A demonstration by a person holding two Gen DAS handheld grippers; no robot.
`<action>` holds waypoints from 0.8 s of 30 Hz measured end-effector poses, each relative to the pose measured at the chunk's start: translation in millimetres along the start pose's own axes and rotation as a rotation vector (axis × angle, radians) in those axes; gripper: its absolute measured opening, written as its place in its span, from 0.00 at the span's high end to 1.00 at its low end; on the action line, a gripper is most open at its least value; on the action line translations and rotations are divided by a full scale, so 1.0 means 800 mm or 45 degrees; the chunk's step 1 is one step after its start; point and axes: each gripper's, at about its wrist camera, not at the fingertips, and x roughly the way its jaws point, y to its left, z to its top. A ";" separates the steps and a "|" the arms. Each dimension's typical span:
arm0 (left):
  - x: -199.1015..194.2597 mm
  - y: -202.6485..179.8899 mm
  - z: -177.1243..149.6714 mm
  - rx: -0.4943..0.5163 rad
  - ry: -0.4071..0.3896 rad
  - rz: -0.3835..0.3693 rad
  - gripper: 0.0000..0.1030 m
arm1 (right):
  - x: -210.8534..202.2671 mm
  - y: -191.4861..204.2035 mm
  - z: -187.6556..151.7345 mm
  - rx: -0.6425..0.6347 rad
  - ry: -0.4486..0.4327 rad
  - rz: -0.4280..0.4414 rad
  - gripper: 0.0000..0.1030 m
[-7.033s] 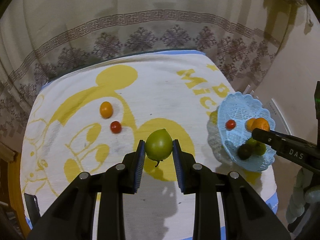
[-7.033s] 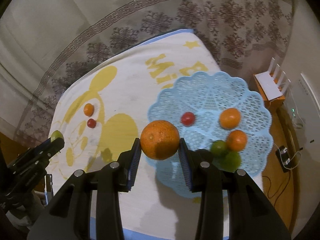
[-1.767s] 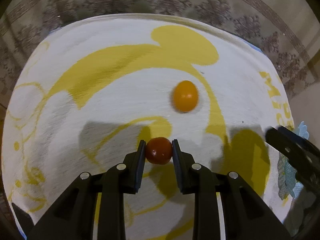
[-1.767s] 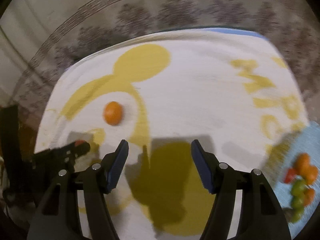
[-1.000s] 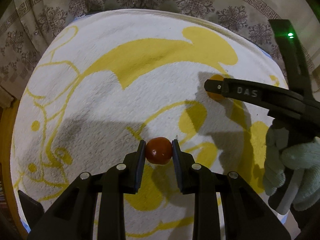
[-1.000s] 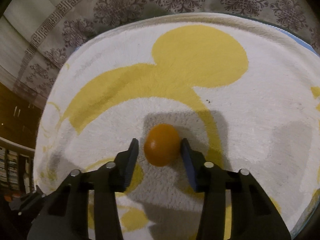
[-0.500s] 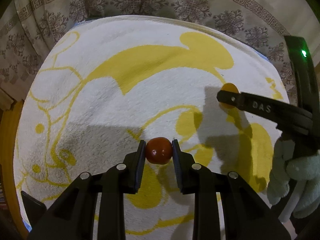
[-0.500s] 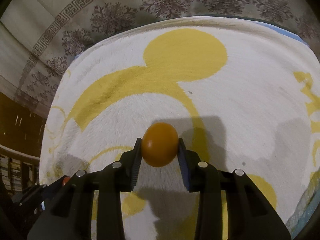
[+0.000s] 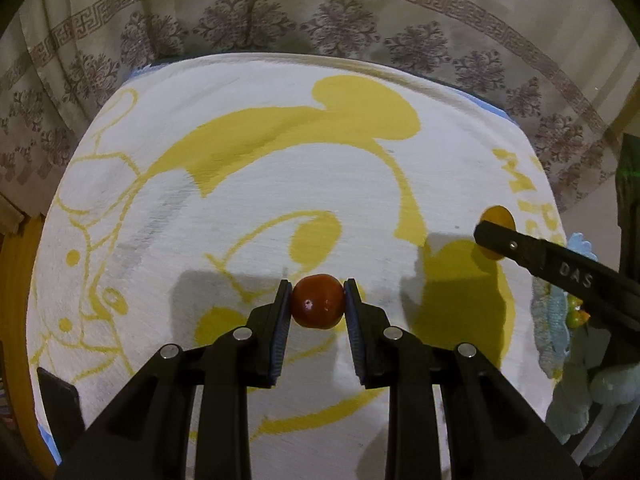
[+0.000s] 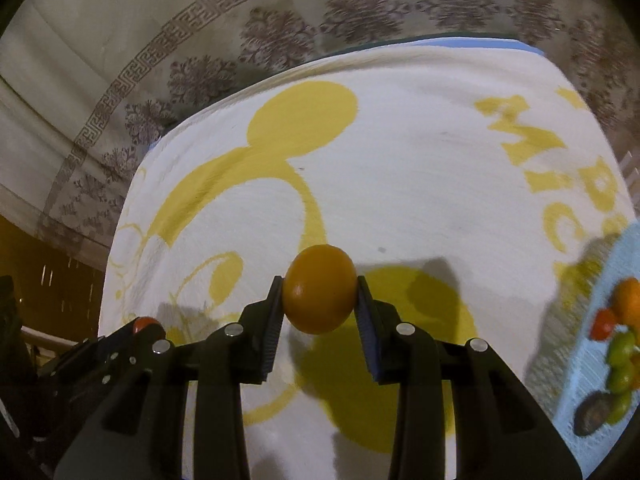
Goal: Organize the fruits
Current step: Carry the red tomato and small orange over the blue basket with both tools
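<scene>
Both fruits are up off the towel since a second ago, and the blue basket has slid into the right camera's view. Left gripper (image 9: 317, 300) pinches the red cherry tomato (image 9: 318, 301) tight between its pads. Right gripper (image 10: 320, 300), jaws just closed in, clamps the orange-yellow tomato (image 10: 320, 294) above the yellow-printed white towel (image 10: 420, 168). Further right, the blue basket (image 10: 596, 360) is cut off and blurred, its fruits hard to tell apart. The patterned curtain (image 9: 320, 20) hangs beyond.
</scene>
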 end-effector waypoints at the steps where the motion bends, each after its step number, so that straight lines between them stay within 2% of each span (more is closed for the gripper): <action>1: -0.002 -0.006 -0.002 0.007 -0.002 -0.003 0.74 | -0.010 -0.007 -0.004 0.005 -0.011 -0.001 0.66; 9: -0.021 -0.073 -0.022 0.082 -0.027 -0.026 0.74 | -0.077 -0.061 -0.030 0.064 -0.081 -0.011 0.65; 16: -0.033 -0.137 -0.035 0.163 -0.048 -0.057 0.74 | -0.135 -0.129 -0.057 0.142 -0.129 -0.054 0.66; 24: -0.042 -0.205 -0.044 0.254 -0.076 -0.094 0.74 | -0.181 -0.196 -0.093 0.233 -0.156 -0.109 0.66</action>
